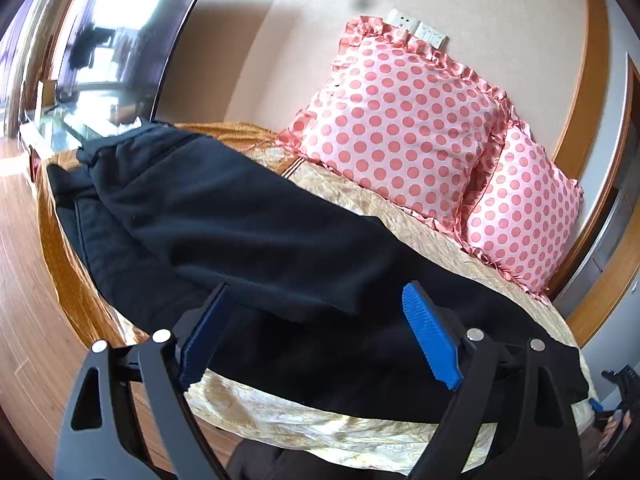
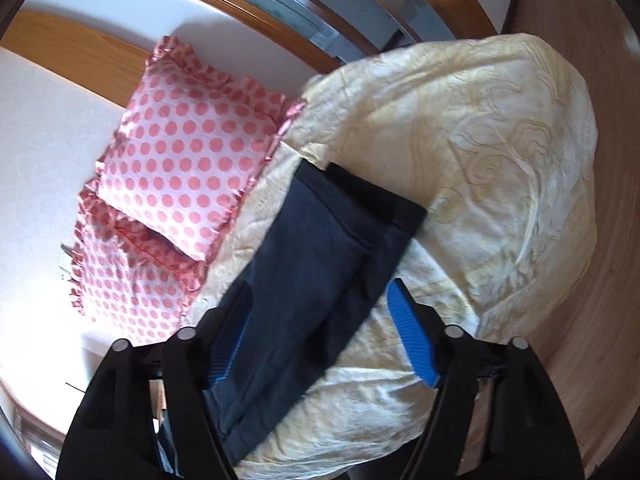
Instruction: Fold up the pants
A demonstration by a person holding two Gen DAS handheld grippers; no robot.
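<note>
Dark navy pants [image 1: 248,216] lie stretched across my bed's pale gold bedspread [image 1: 280,412], one leg folded over the other. In the left wrist view my left hand-held gripper [image 1: 316,336] hangs above the near part of the pants with its blue-padded fingers [image 1: 430,336] spread wide, nothing between them. The waistband end runs off to the far left, near the bed's left edge, where wooden floor [image 1: 24,280] shows. Two pink polka-dot pillows [image 1: 404,120] stand against the wall at the far right, just beyond the pants' far edge. In the right wrist view my right hand-held gripper [image 2: 316,336] is likewise spread, poised over the legs, whose cuffs [image 2: 384,200] end in the middle of the bedspread. Bare bedspread lies right of and beyond the cuffs, reaching to the bed's rounded edge.
</note>
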